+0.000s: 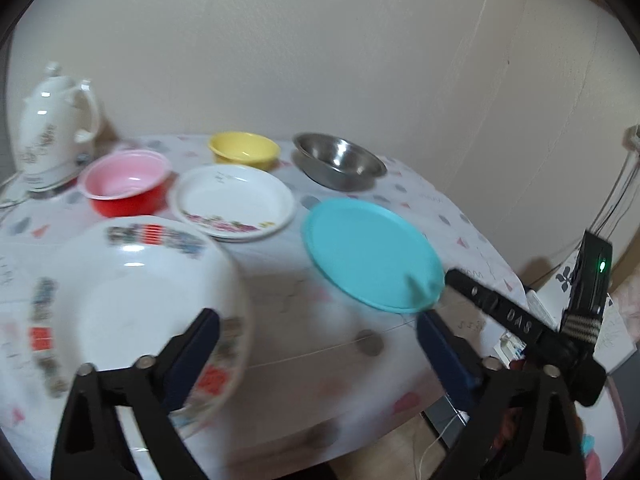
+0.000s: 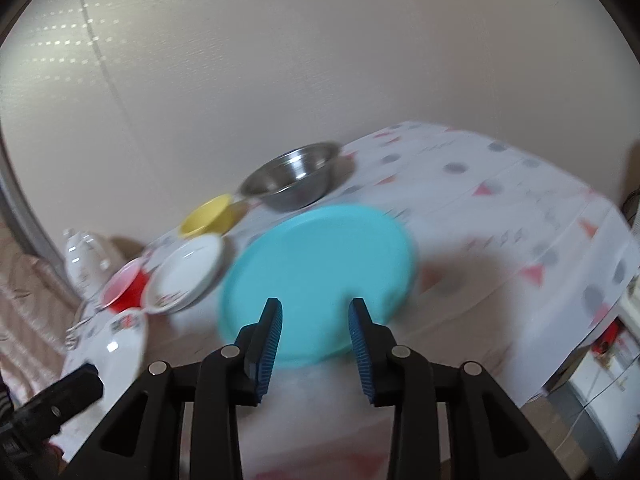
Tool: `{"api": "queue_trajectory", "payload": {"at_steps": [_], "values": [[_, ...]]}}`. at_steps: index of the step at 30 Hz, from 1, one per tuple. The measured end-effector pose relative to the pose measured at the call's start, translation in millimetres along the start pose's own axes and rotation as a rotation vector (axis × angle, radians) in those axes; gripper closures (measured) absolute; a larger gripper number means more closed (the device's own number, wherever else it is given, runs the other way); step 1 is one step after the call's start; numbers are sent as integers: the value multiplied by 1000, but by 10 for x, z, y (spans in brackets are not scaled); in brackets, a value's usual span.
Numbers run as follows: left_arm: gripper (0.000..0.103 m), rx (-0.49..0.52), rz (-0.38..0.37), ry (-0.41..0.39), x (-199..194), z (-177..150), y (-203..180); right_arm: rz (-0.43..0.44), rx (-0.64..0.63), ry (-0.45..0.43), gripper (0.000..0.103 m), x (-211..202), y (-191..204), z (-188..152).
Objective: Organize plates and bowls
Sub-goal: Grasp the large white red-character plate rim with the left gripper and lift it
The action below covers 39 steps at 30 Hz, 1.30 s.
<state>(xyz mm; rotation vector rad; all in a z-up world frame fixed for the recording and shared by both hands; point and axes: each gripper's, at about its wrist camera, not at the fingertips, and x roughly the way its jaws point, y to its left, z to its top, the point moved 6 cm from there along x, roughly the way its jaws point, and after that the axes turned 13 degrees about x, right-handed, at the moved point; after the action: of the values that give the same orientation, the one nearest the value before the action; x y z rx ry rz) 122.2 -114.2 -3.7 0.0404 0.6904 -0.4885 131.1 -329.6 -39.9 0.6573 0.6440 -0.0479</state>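
Observation:
A teal plate (image 1: 370, 254) (image 2: 318, 280) is lifted and tilted above the table, its near rim between the fingers of my right gripper (image 2: 316, 312), which grips that edge. My left gripper (image 1: 318, 320) is open and empty over the table front. A large white patterned bowl (image 1: 124, 308) (image 2: 114, 340) sits at its left finger. Behind it stand a red bowl (image 1: 126, 186) (image 2: 124, 286), a white patterned plate (image 1: 234, 202) (image 2: 186, 274), a yellow bowl (image 1: 244, 150) (image 2: 208, 216) and a steel bowl (image 1: 340, 162) (image 2: 292, 182).
A white electric kettle (image 1: 54, 128) (image 2: 86, 260) stands at the back left. The table (image 1: 320, 360) has a patterned cloth and ends at the wall. Boxes and clutter (image 1: 560, 308) lie off its right edge.

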Motion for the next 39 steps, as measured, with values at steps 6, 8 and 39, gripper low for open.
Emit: {"api": "queue_trajectory", "payload": {"at_steps": [6,8,39], "values": [[0,-77,45,-20,-336,-140,555,41,-45,68,61,43,362,-398],[0,-107,70,-17,-429,-213,772,50,-64,93,60,84,481,-506],[13,-316,43,77,-127,-627,2180,153,-76,268,41,766,1403,-1084]]}}
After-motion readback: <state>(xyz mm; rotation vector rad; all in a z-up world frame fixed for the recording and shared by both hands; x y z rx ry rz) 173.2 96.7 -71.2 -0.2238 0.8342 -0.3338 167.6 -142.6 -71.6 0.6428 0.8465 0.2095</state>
